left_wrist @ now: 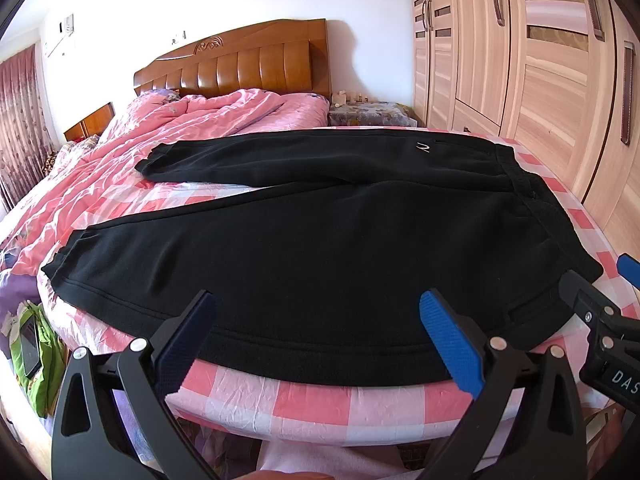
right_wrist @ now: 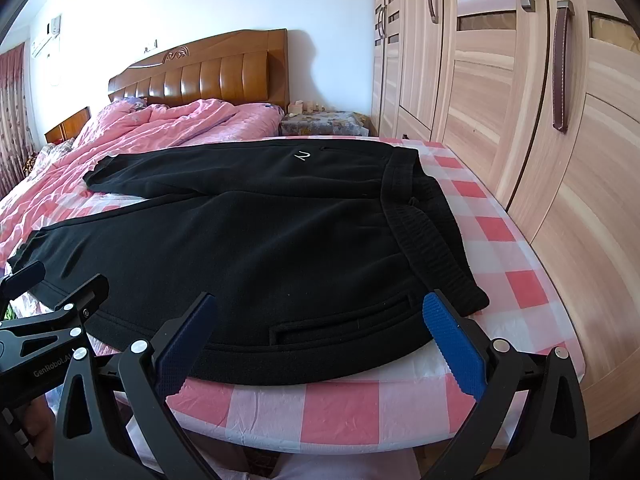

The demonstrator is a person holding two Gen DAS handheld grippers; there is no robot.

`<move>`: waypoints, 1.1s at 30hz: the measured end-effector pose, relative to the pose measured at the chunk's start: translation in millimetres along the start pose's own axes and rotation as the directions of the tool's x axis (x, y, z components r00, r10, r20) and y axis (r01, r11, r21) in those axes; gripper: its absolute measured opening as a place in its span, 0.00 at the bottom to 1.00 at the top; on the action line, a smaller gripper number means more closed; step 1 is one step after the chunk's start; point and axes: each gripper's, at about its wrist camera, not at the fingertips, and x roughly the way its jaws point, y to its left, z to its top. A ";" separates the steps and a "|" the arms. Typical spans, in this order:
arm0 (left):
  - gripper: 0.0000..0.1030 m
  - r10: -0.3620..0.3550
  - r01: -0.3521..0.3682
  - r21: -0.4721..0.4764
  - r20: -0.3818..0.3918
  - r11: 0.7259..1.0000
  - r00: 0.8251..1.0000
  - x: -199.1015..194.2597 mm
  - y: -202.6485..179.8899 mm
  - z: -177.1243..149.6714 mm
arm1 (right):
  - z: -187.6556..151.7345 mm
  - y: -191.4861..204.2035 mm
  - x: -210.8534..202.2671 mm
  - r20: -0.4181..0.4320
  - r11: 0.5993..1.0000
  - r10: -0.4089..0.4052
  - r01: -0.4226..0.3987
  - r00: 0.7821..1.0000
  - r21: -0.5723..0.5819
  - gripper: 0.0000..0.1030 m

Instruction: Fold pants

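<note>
black pants [left_wrist: 320, 248] flat, white "n" logo [right_wrist: 303, 156] | l+r fingers [left_wrist: 450, 344] wide apart, empty | "genrobot.ai", "das"

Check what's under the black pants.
The black pants lie flat on a pink-and-white checked sheet, which shows along the near edge and beyond the waistband. Anything beneath the fabric is covered.

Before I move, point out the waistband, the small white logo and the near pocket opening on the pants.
waistband [right_wrist: 424, 236]: right wrist view, on the ribbed elastic band.
white logo [right_wrist: 302, 156]: right wrist view, on the mark on the far leg.
pocket opening [right_wrist: 340, 322]: right wrist view, on the slit near the close edge.
</note>
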 end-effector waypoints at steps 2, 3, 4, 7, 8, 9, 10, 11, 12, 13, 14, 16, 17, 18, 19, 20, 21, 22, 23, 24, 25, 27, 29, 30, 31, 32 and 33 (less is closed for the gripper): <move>0.99 0.000 0.000 0.000 -0.002 1.000 1.000 0.5 -0.8 -0.5 | -0.3 -0.2 0.3 -0.002 1.000 0.002 -0.002 1.000 0.001 0.96; 0.99 0.000 0.000 -0.001 -0.003 1.000 1.000 0.5 -0.7 -0.9 | -0.1 -0.1 0.6 -0.004 1.000 0.003 -0.003 1.000 0.001 0.96; 0.99 0.000 0.000 -0.001 -0.003 1.000 1.000 0.7 -1.1 -1.4 | -0.6 0.6 0.2 -0.004 1.000 0.004 -0.004 1.000 0.001 0.96; 0.99 -0.001 0.001 -0.002 -0.006 1.000 1.000 1.0 -0.1 -1.7 | 0.1 -0.2 0.3 -0.006 1.000 0.005 -0.005 1.000 0.002 0.96; 0.99 -0.001 0.001 -0.003 -0.007 1.000 1.000 0.8 -0.1 -2.2 | -0.1 0.0 0.1 -0.007 1.000 0.006 -0.006 1.000 0.003 0.96; 0.99 -0.001 0.001 -0.002 -0.007 1.000 1.000 1.2 -0.1 -1.8 | 0.2 -0.2 0.1 -0.007 1.000 0.006 -0.006 1.000 0.003 0.96; 0.99 -0.001 0.001 -0.002 -0.008 1.000 1.000 1.1 0.0 -1.9 | 0.2 -0.3 0.2 -0.008 1.000 0.007 -0.007 1.000 0.003 0.96; 0.99 -0.001 0.001 -0.003 -0.009 1.000 1.000 1.1 0.5 -2.3 | 0.1 -0.3 0.2 -0.009 1.000 0.007 -0.007 1.000 0.003 0.96; 0.99 -0.002 0.002 -0.004 -0.010 1.000 1.000 1.3 0.8 -2.5 | -0.2 0.0 -0.1 -0.009 1.000 0.006 -0.006 1.000 0.004 0.96; 0.99 -0.002 0.002 -0.004 -0.012 1.000 1.000 1.4 1.4 -2.6 | -0.5 0.3 -0.4 -0.008 1.000 0.006 -0.006 1.000 0.004 0.96; 0.99 -0.002 0.002 -0.005 -0.014 1.000 1.000 1.8 1.8 -2.6 | -0.1 -0.1 0.0 -0.008 1.000 0.007 -0.007 1.000 0.003 0.96; 0.99 -0.002 0.002 -0.006 -0.016 1.000 1.000 1.7 2.4 -2.8 | 0.1 -0.4 0.2 -0.009 1.000 0.007 -0.007 1.000 0.003 0.96; 0.99 -0.002 0.002 -0.006 -0.017 1.000 1.000 1.9 2.4 -2.3 | 0.3 -0.5 0.4 -0.009 1.000 0.007 -0.007 1.000 0.003 0.96; 0.99 -0.002 0.002 -0.006 -0.017 1.000 1.000 2.0 2.4 -2.2 | 0.4 -0.6 0.4 -0.008 1.000 0.007 -0.007 1.000 0.003 0.96; 0.99 -0.002 0.002 -0.006 -0.017 1.000 1.000 1.9 2.5 -2.3 | 0.5 -0.6 0.5 -0.009 1.000 0.007 -0.007 1.000 0.003 0.96; 0.99 -0.003 0.003 -0.006 -0.017 1.000 1.000 1.9 2.6 -2.3 | 0.4 -0.5 0.4 -0.009 1.000 0.008 -0.007 1.000 0.003 0.96; 0.99 -0.002 0.002 -0.006 -0.017 1.000 1.000 2.0 2.4 -2.2 | 0.3 -0.4 0.3 -0.010 1.000 0.007 -0.007 1.000 0.004 0.96; 0.99 -0.002 0.002 -0.006 -0.017 1.000 1.000 2.0 2.5 -2.3 | 0.5 -0.6 0.5 -0.010 1.000 0.007 -0.007 1.000 0.004 0.96; 0.99 -0.003 0.003 -0.007 -0.018 1.000 1.000 2.0 3.0 -2.7 | 0.5 -0.7 0.5 -0.010 1.000 0.008 -0.008 1.000 0.003 0.96; 0.99 -0.003 0.003 -0.008 -0.018 1.000 1.000 2.1 4.1 -2.8 | 0.5 -0.6 0.5 -0.010 1.000 0.008 -0.008 1.000 0.003 0.96; 0.99 -0.003 0.003 -0.008 -0.018 1.000 1.000 2.2 4.1 -2.7 | 0.1 -0.2 0.0 -0.010 1.000 0.008 -0.008 1.000 0.003 0.96; 0.99 -0.003 0.003 -0.008 -0.020 1.000 1.000 2.3 4.3 -3.2 | 0.3 -0.8 0.7 -0.011 1.000 0.009 -0.009 1.000 0.003 0.96; 0.99 -0.003 0.003 -0.010 -0.024 1.000 1.000 3.8 5.2 -2.7 | 0.0 -0.6 0.8 -0.013 1.000 0.010 -0.010 1.000 0.004 0.96; 0.99 -0.004 0.003 -0.010 -0.026 1.000 1.000 4.6 5.8 -2.9 | -0.1 -0.5 1.3 -0.015 1.000 0.011 -0.011 1.000 0.004 0.96; 0.99 -0.003 0.003 -0.010 -0.030 1.000 1.000 5.3 6.3 -3.4 | -0.3 -0.8 1.9 -0.018 1.000 0.012 -0.012 1.000 0.004 0.96; 0.99 -0.004 0.004 -0.010 -0.033 1.000 0.999 6.0 6.5 -4.0 | -0.6 -0.6 2.3 -0.020 1.000 0.014 -0.014 1.000 0.004 0.96; 0.99 -0.005 0.004 -0.012 -0.037 1.000 0.999 6.7 6.7 -4.3 | -0.9 -0.8 3.0 -0.023 1.000 0.017 -0.017 1.000 0.004 0.96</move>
